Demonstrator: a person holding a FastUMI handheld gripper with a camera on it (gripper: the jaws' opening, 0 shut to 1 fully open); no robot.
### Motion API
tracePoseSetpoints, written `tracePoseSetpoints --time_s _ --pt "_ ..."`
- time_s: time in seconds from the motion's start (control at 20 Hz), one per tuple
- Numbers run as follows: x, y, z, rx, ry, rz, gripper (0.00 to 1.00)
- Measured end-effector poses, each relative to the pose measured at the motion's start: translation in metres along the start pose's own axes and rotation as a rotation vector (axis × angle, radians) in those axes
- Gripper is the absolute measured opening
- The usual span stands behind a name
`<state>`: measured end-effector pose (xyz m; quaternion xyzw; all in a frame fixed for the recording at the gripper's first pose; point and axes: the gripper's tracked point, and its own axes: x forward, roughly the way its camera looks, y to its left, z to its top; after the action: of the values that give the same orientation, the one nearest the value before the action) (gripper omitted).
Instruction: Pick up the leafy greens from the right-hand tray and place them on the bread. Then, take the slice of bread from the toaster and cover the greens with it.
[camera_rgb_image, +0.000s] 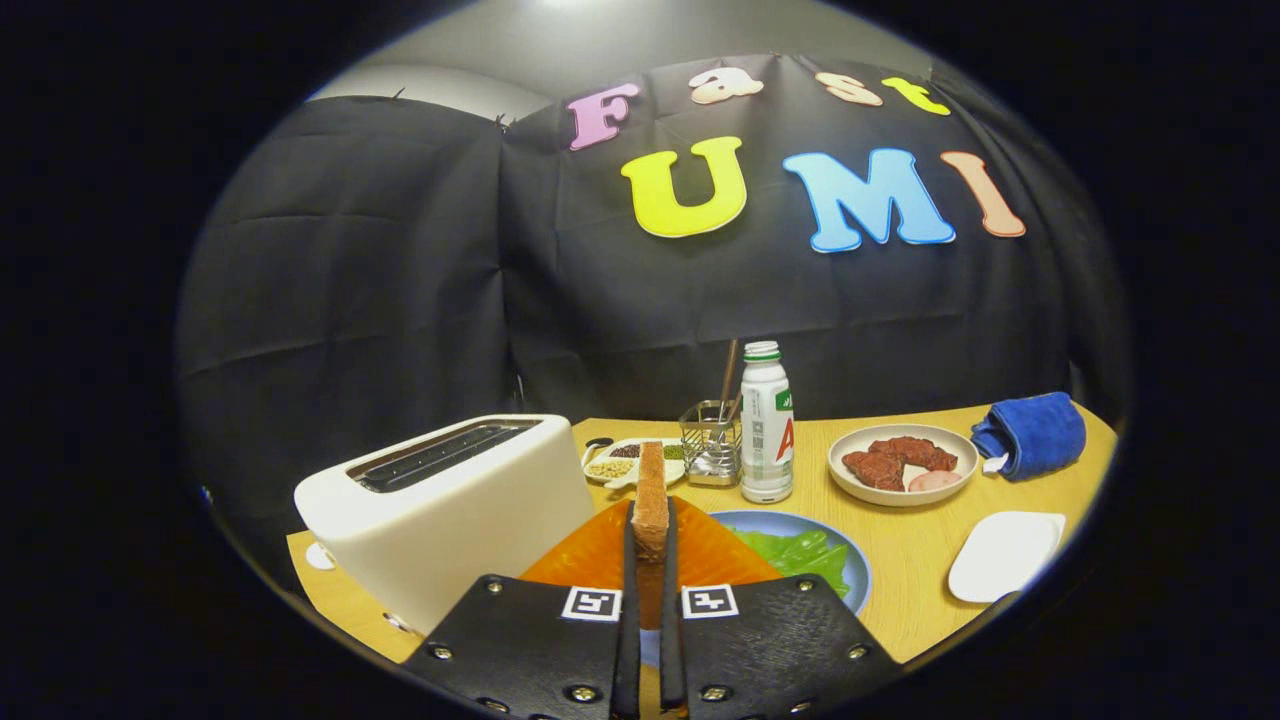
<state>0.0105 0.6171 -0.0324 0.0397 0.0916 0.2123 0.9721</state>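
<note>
My gripper (650, 535) is shut on a slice of bread (651, 480), held upright and edge-on between the two fingers above the table. Below and just ahead of the fingers lies a blue plate (858, 570) with an orange piece (590, 555) spread across it. Leafy greens (800, 552) lie on that plate just right of the fingers. The white toaster (450, 505) stands to the left of the fingers, and its top slot (440, 455) looks empty. The fingers hide the near part of the plate.
Beyond the plate stand a white bottle (767, 425), a wire holder (710, 440) with utensils and a small dish of beans (625, 462). To the right are a plate of meat (900, 465), a blue cloth (1030, 435) and a white tray (1005, 555).
</note>
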Motion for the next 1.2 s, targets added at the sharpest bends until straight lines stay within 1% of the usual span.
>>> tracePoseSetpoints --time_s 0.25,0.35,0.5,0.55,0.6,0.65,0.7,0.75,0.85,1.2 --pt "0.002 -0.014 -0.008 -0.047 0.02 -0.039 0.08" --pt "0.002 -0.013 -0.009 -0.067 0.024 -0.034 0.08" --pt "0.006 -0.014 -0.012 -0.059 0.043 -0.011 0.14" --pt "0.006 -0.017 -0.011 -0.045 0.046 -0.01 0.14" --pt "0.005 -0.023 -0.01 -0.036 0.046 -0.028 0.15" --pt "0.006 -0.029 -0.011 -0.039 0.053 -0.044 0.17" --pt "0.007 -0.036 -0.012 -0.045 0.059 -0.067 0.27" --pt "0.006 -0.039 -0.012 -0.04 0.064 -0.076 0.29" --pt "0.01 -0.043 -0.014 -0.029 0.07 -0.074 0.29" --pt "0.009 -0.056 -0.019 -0.045 0.097 -0.108 0.29"
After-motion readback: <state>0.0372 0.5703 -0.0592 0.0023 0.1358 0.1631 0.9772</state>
